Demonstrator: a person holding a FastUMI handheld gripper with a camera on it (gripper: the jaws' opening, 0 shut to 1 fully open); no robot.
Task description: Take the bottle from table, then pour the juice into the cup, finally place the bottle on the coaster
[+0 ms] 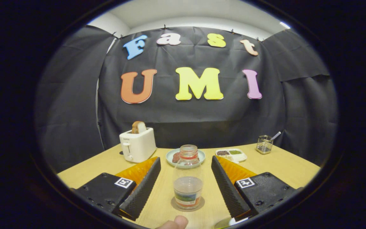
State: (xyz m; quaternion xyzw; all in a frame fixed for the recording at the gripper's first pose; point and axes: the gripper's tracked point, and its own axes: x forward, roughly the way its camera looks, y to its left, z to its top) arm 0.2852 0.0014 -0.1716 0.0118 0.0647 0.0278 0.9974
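Bottle (188, 178) is seen upright between the two fingers of the gripper (186, 178), standing on a round coaster (187, 205) on the wooden table (281, 165). The fingers are spread wide and neither touches the glass; nothing is gripped. Beyond the bottle a plate (170, 158) is set, with a toaster (137, 144) to one side and a divided tray (232, 154) and wire holder (264, 144) to the other. A fingertip (176, 222) is seen nearest.

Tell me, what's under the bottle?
The bottle stands upright on a round coaster on the table, between the open claw's fingers, untouched. Its base covers the coaster's middle.
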